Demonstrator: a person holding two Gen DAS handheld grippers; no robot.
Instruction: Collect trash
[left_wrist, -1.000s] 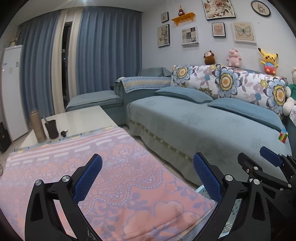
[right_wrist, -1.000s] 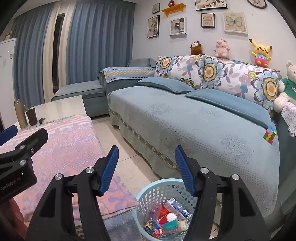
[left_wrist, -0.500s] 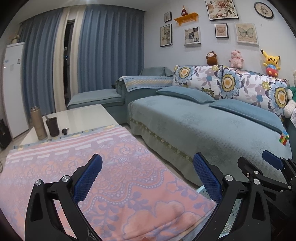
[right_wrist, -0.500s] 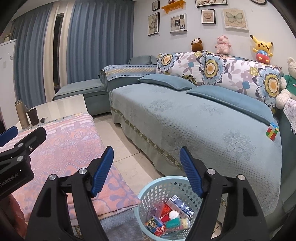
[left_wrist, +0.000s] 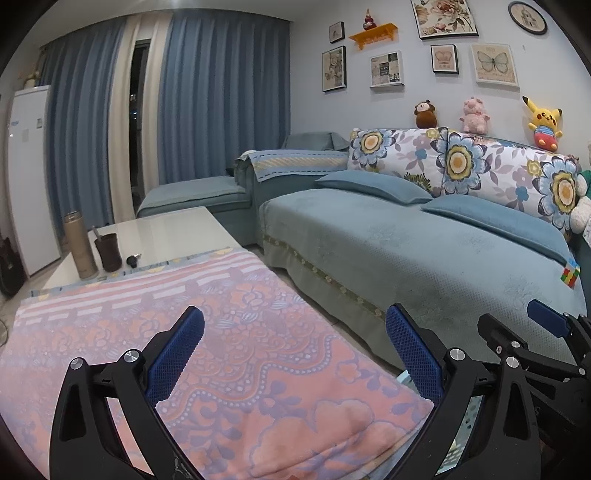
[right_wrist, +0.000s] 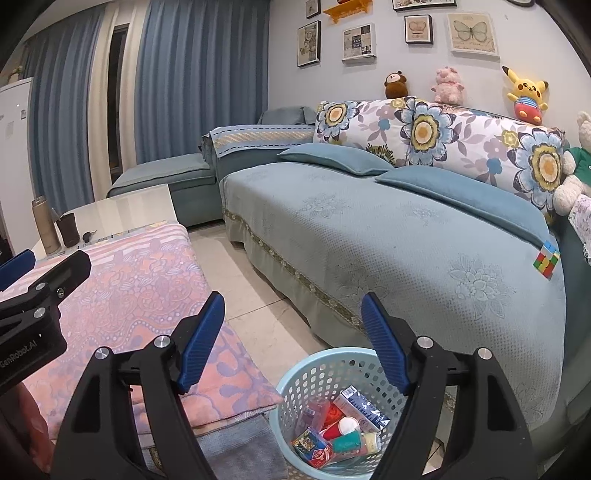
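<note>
A light blue perforated basket (right_wrist: 306, 376) stands on the floor between the table and the sofa. It holds several pieces of trash (right_wrist: 341, 432): cartons, small bottles and wrappers. My right gripper (right_wrist: 293, 343) is open and empty, held above the basket's near rim. My left gripper (left_wrist: 295, 350) is open and empty above the pink patterned cloth (left_wrist: 207, 332) on the table; it also shows at the left of the right wrist view (right_wrist: 33, 295). The right gripper's side shows in the left wrist view (left_wrist: 535, 350).
A blue sofa (right_wrist: 388, 236) with floral cushions runs along the right. A colour cube (right_wrist: 546, 263) lies on its seat. A flask (left_wrist: 78, 244), a dark cup (left_wrist: 108, 251) and a small dark object stand on the table's far white end.
The right gripper has opened a little wider and tilted down toward the basket. The left gripper has barely moved.
</note>
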